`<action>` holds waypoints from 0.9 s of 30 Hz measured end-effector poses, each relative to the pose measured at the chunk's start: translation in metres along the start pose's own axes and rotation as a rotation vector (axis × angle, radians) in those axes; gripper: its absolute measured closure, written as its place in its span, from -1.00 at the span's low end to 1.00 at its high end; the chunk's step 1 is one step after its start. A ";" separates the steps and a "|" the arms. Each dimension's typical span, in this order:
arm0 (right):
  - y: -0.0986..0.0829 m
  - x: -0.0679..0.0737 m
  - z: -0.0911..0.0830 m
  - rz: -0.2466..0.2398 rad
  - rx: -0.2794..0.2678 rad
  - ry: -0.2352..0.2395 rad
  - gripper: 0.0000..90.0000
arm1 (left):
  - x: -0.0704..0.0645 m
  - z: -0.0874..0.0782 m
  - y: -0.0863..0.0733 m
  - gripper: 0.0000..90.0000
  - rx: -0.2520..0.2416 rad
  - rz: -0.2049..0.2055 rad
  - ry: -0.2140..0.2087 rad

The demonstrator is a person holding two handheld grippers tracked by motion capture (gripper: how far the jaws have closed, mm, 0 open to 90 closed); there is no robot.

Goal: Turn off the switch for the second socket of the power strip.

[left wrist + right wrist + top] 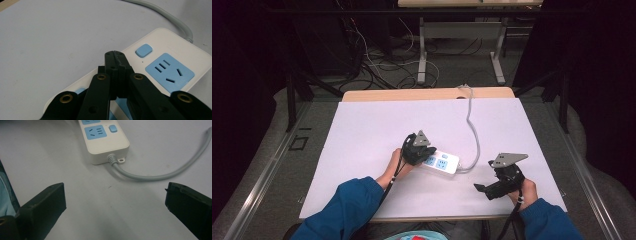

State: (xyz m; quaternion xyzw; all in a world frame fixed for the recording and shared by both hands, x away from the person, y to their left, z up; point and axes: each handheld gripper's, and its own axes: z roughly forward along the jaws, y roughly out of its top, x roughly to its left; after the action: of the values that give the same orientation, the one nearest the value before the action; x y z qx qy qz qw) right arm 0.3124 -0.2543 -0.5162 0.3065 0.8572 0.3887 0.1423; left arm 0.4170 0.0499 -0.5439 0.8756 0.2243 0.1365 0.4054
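White sheeting covers the table [362,150], where a white power strip [442,163] with blue sockets lies near the middle, its long axis running left to right and its grey cable [472,130] leaving the right end toward the far edge. Pressed on the strip's left part, the left gripper [418,150] has its jaws together, while the right gripper [484,189] hovers to the right with jaws wide apart. No writing can be read on the strip.

white sheet [362,150] over wooden table [412,94] | cables on floor [377,65] | second table behind [462,30]
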 end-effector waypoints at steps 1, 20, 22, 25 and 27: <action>0.000 0.000 0.000 0.001 0.000 -0.001 -0.94 | 0.000 0.000 0.000 1.00 -0.003 -0.001 0.002; 0.000 0.000 0.000 -0.003 -0.003 -0.004 -0.94 | -0.001 0.000 0.001 1.00 0.002 0.002 0.005; 0.000 -0.001 0.000 -0.012 -0.003 -0.001 -0.94 | -0.002 0.001 0.000 1.00 -0.011 0.000 0.017; 0.000 -0.001 0.000 -0.011 -0.004 -0.002 -0.94 | -0.001 0.000 0.001 1.00 -0.003 0.001 0.013; 0.000 -0.001 0.000 -0.011 -0.003 -0.003 -0.94 | -0.002 0.001 0.000 1.00 -0.009 -0.004 0.019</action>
State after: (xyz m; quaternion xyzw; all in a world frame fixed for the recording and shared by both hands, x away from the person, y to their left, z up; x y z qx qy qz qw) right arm 0.3134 -0.2544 -0.5163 0.3021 0.8581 0.3887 0.1460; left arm 0.4157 0.0482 -0.5442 0.8720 0.2291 0.1450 0.4076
